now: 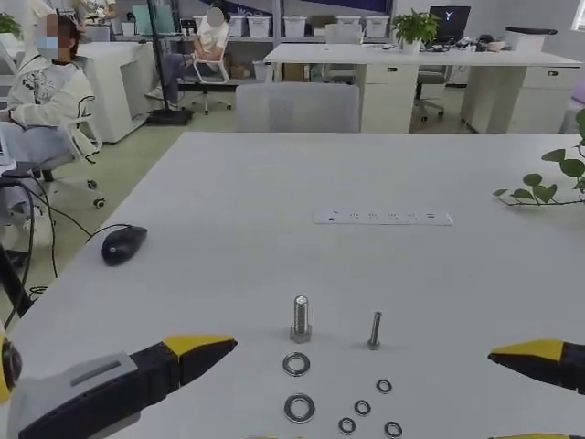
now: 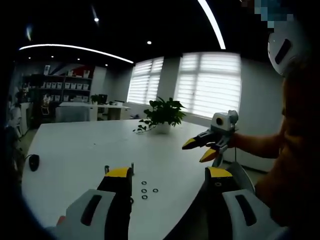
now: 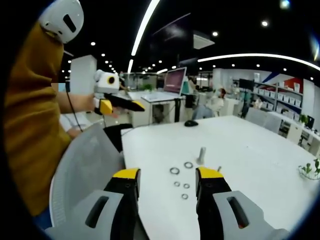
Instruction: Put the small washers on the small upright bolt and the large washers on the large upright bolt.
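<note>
- Left gripper [image 2: 169, 175]: jaws spread wide, nothing between them. It is held at the near left of the table [image 1: 274, 229], apart from every part.
- Right gripper [image 3: 168, 174]: jaws also wide apart, nothing held. It sits at the near right, well apart from the left gripper.
- Large bolt [image 1: 301, 319] and small bolt [image 1: 375, 330] stand upright side by side, large one on the left, not touching.
- Two large washers [image 1: 295, 364] lie flat in a line just in front of the large bolt.
- Four small washers [image 1: 363, 407] lie in a loose cluster in front of the small bolt, none touching another.
- The washers are the parts closest to the near edge. In the right gripper view they lie in from that edge.
- Bare tabletop runs from the bolts back to the power strip [image 1: 382, 218].
- Mouse [image 1: 123, 244] sits near the left edge and plant [image 1: 553, 183] at the right edge, both well apart from the bolts.
</note>
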